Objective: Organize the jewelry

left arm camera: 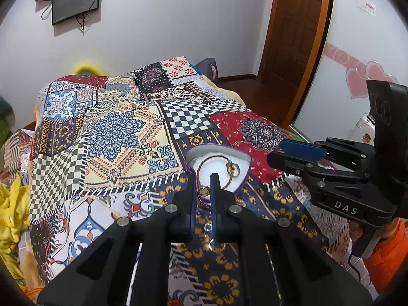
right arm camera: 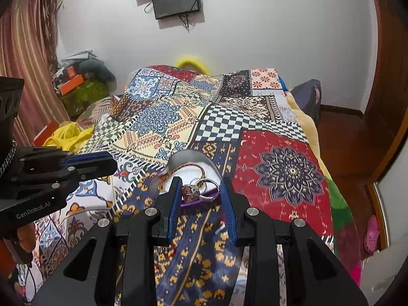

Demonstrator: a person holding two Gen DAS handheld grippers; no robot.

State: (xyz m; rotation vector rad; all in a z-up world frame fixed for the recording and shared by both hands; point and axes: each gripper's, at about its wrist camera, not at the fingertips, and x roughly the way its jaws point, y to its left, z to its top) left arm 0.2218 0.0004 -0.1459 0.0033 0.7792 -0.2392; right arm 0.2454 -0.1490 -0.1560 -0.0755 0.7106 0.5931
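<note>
A heart-shaped jewelry box (left arm camera: 197,154) with a purple rim and white lining lies on the patchwork bedspread. A reddish cord necklace (left arm camera: 204,162) and gold rings (left arm camera: 233,169) lie in it. My left gripper (left arm camera: 204,188) is nearly shut around a gold ring (left arm camera: 204,192) at the box's near edge. Two small rings (left arm camera: 208,227) lie on the cloth between its fingers. In the right wrist view the box (right arm camera: 190,158) sits just ahead, and my right gripper (right arm camera: 200,191) is open around a silver ring with a brown stone (right arm camera: 190,192).
The patchwork bedspread (left arm camera: 122,132) covers the bed. Yellow cloth (right arm camera: 68,135) and clutter lie at the left. A wooden door (left arm camera: 293,33) and dark floor are at the right. Monitors (right arm camera: 176,0) hang on the far wall.
</note>
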